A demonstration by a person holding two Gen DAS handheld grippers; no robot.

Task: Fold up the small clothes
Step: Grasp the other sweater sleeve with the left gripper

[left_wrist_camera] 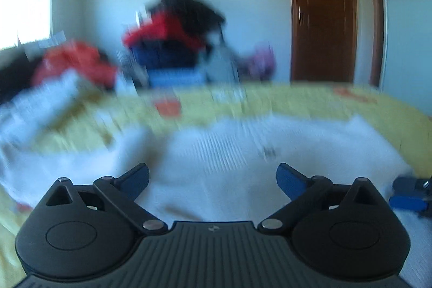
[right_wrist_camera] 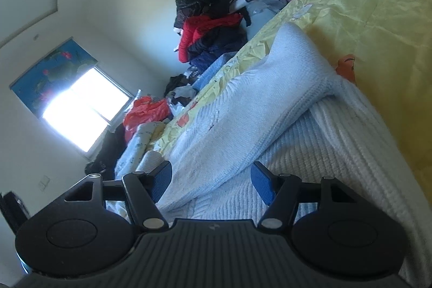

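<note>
Both jaws gape wide and hold nothing: the left gripper [left_wrist_camera: 213, 180] and right gripper [right_wrist_camera: 212, 180] hover over the white knit garment [right_wrist_camera: 270, 131] on the yellow bedspread [right_wrist_camera: 378, 18]. A pinch could catch the bedspread too. The left view is blurred, probably by motion; the right view shows a folded-over sleeve

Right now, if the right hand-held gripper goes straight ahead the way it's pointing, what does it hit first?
Most likely the white sweater. The right hand-held gripper is open, and a folded band of the knit already lies between its fingers, on the yellow bedspread. Depth is hard to judge here.
</note>
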